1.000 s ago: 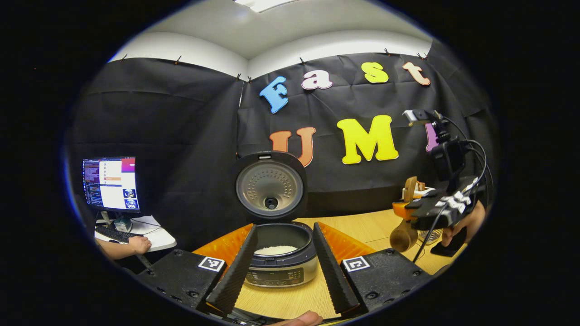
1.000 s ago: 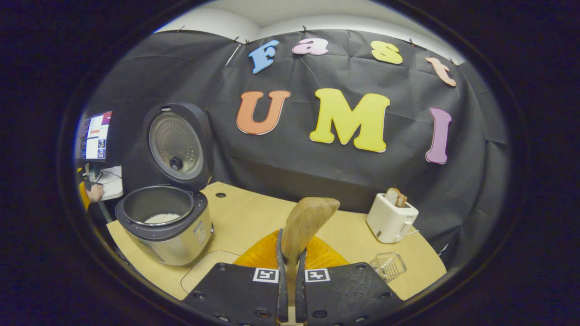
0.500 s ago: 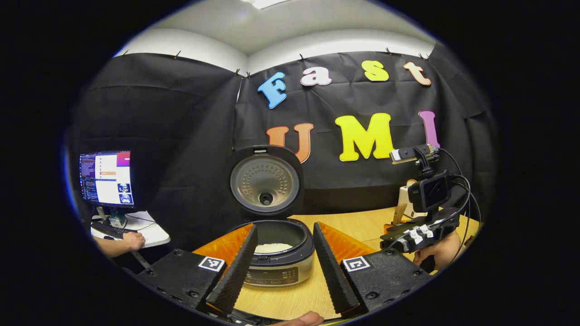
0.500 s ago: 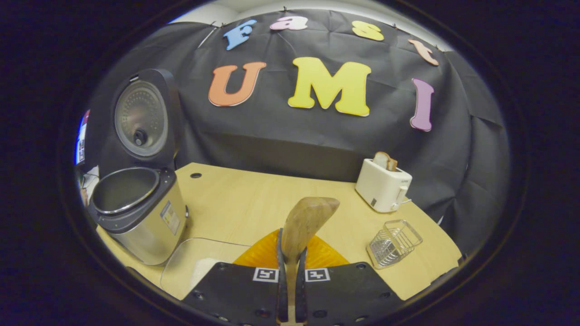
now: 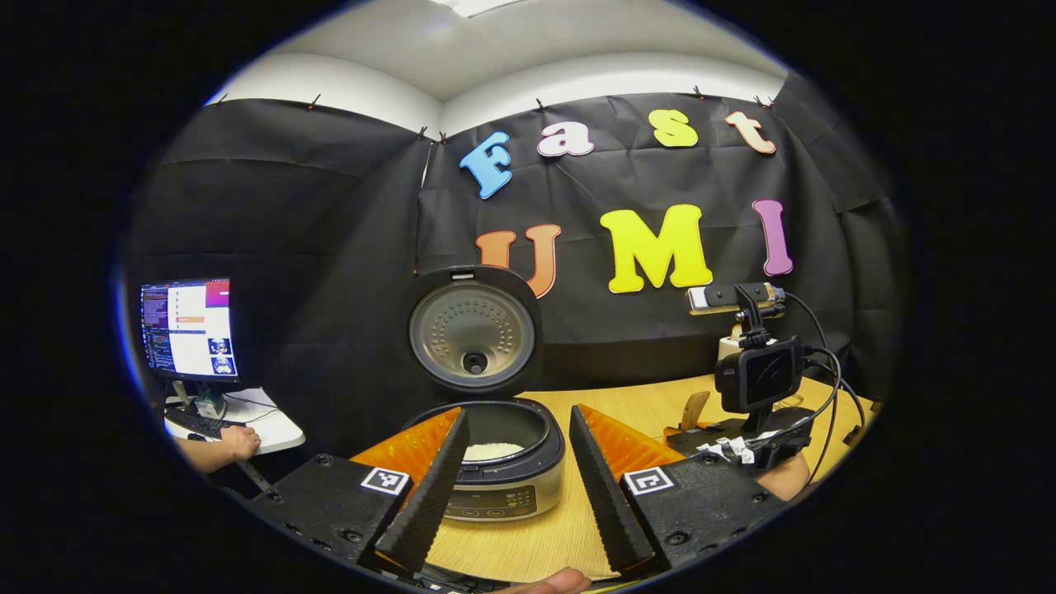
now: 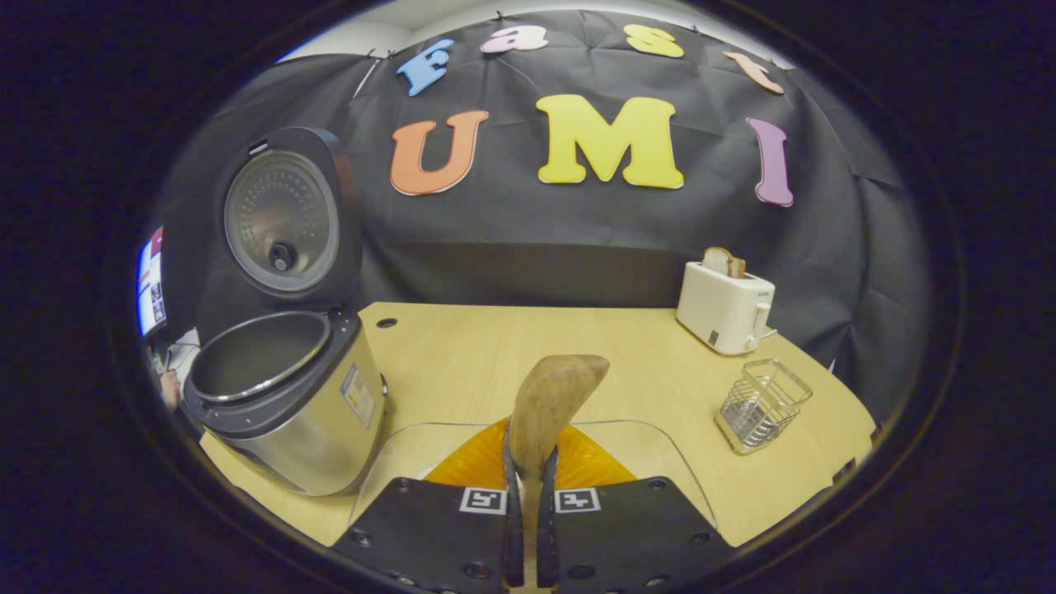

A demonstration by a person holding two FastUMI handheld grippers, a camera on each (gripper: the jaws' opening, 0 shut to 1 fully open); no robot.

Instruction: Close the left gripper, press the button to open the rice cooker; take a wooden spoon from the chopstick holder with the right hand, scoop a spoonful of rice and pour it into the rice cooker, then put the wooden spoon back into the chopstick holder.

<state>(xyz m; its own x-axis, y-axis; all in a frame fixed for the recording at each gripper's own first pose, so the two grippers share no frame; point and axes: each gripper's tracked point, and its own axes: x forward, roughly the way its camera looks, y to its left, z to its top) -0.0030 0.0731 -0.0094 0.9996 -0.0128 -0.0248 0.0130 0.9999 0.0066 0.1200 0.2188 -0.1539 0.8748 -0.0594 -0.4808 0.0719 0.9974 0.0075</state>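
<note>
Wooden spoon [image 6: 551, 400] clamped upright between the right gripper [image 6: 528, 503] jaws.

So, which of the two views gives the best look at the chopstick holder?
The right gripper view: the wire chopstick holder stands in plain sight on the table, in front of the toaster, with nothing covering it. In the left gripper view, the right gripper and its camera block that corner of the table, so I cannot make the holder out.

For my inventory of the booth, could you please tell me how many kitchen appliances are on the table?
2: the rice cooker, lid open, at the table's left, and the toaster at the far right by the black cloth. Others may sit out of frame.
</note>
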